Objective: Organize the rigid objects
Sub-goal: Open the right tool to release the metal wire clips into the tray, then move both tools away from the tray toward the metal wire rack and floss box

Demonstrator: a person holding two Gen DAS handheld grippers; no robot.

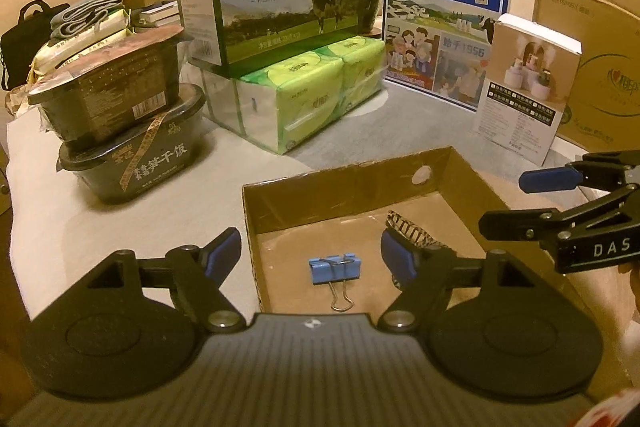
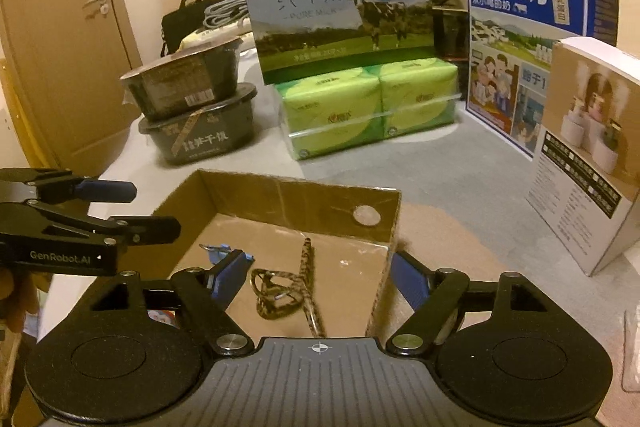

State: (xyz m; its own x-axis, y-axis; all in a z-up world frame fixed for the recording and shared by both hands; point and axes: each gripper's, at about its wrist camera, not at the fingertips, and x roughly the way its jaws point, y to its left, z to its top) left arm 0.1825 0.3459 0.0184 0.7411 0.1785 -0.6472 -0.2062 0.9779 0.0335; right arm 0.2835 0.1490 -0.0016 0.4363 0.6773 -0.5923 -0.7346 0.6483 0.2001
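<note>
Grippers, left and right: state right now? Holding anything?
Left gripper: open, holding nothing, above the cardboard box and its blue binder clip.
Right gripper: open, empty, over the leopard-print hair clip.

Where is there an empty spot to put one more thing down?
Inside the cardboard box, the floor between the blue clip and the spotted hair claw is bare. So is the gray table between the box and the green tissue packs. The back is crowded with boxes and stacked bowls.
</note>
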